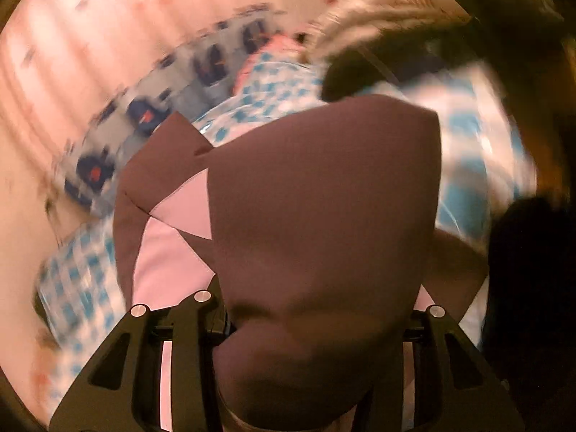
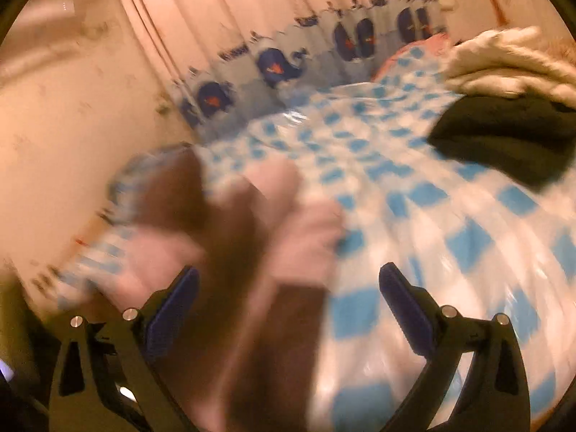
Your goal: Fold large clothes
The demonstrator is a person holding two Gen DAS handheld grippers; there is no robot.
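— What is the garment?
— A brown garment (image 1: 324, 216) with pale pink triangular panels, bunched and draped close over the left wrist camera.
— And in the right wrist view?
— The same brown and pink cloth (image 2: 230, 237), blurred, lies over a blue-and-white checked cover.

A brown and pink garment (image 1: 316, 216) fills the middle of the left wrist view and is draped over the left gripper (image 1: 288, 327), whose fingertips are hidden by the cloth, so their grip cannot be judged. Beneath and around the garment, a blue and white checked cloth (image 1: 468, 136) is seen, heavily blurred. A dark garment (image 1: 360, 68) and a cream one (image 1: 360, 14) lie toward the cloth's far edge. A whale-patterned fabric (image 1: 144, 118) runs along its left edge.
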